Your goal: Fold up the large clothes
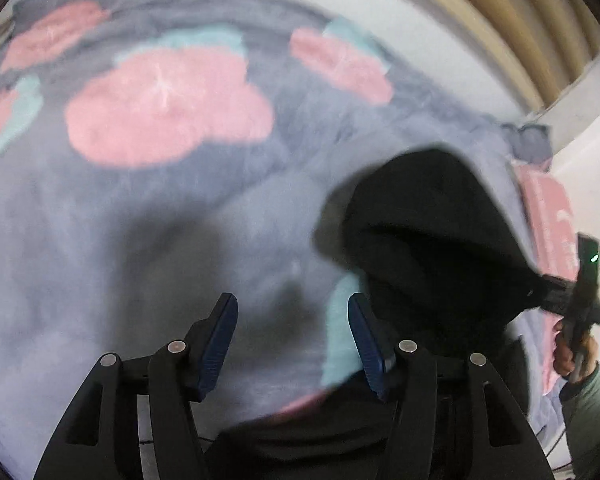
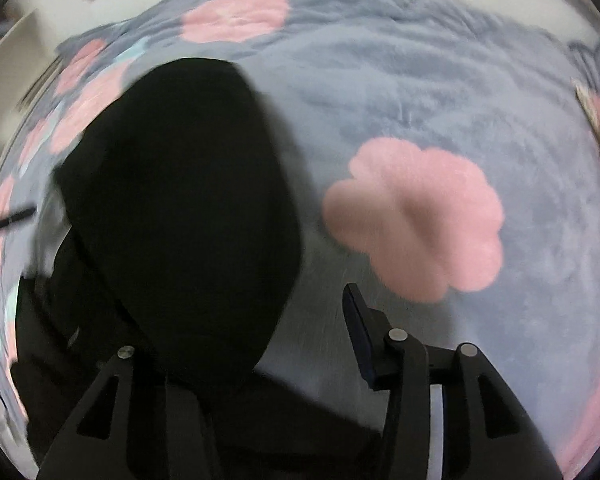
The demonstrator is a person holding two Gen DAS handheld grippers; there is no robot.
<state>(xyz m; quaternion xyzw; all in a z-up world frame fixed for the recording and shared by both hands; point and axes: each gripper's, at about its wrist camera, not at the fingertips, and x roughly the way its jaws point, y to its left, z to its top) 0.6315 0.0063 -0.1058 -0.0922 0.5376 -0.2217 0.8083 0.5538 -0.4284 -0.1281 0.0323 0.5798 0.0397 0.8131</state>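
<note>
A black garment [image 1: 428, 240] lies bunched on a grey fleece blanket [image 1: 100, 260] printed with pink flowers [image 1: 168, 108] and pale teal leaves, and everything else is placed here against that garment. In the left wrist view the left gripper [image 1: 292, 344] hangs just to the left of the garment's lower part, its two blue-padded fingers [image 1: 220, 340] spread wide apart with only blanket between them; the right-hand pad sits against the edge of the dark cloth, though blur makes it hard to tell whether it truly touches. Beyond the garment's right side the right gripper [image 1: 556, 294] shows, held in the person's hand [image 1: 572, 354], and the garment's far corner runs up into it; whether its fingers are closed on that corner cannot be told from this view. In the right wrist view the garment [image 2: 180, 208] fills the left and centre as a dark rounded mound and covers the left finger of the right gripper [image 2: 300, 320], so only the right finger [image 2: 360, 332] shows, standing clear of the cloth to the garment's right over bare blanket [image 2: 460, 80]. The state of that gripper therefore cannot be read. A large pink flower [image 2: 416, 220] lies on the blanket just right of the garment. Behind the garment, past the blanket's far edge, a white wall [image 1: 420, 12] and beige curtain folds [image 1: 520, 20] appear. Both views are motion-blurred.
</note>
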